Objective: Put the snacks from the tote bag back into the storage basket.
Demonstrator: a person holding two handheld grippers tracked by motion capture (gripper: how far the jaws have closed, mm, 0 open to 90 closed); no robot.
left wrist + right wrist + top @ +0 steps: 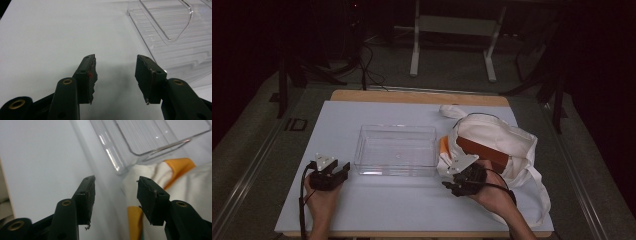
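A: Colours?
B: Table sheet (412,200) plain pale blue-white, no pattern. Wooden tan edge behind it.
A: Container?
B: Bin (396,150) clear, colourless, ribbed lines on the floor in the left gripper view.
A: Bag?
B: Tote bag (499,135) cream, orange patch (180,166) near the bin. Box (482,150) inside it is reddish brown.
A: Tools?
B: Left gripper (115,72) and right gripper (115,192) black, brass-coloured rivets; grey plates on top.

clear plastic bin (396,149) on white tabletop (337,125), cloth tote bag (507,137) just beside
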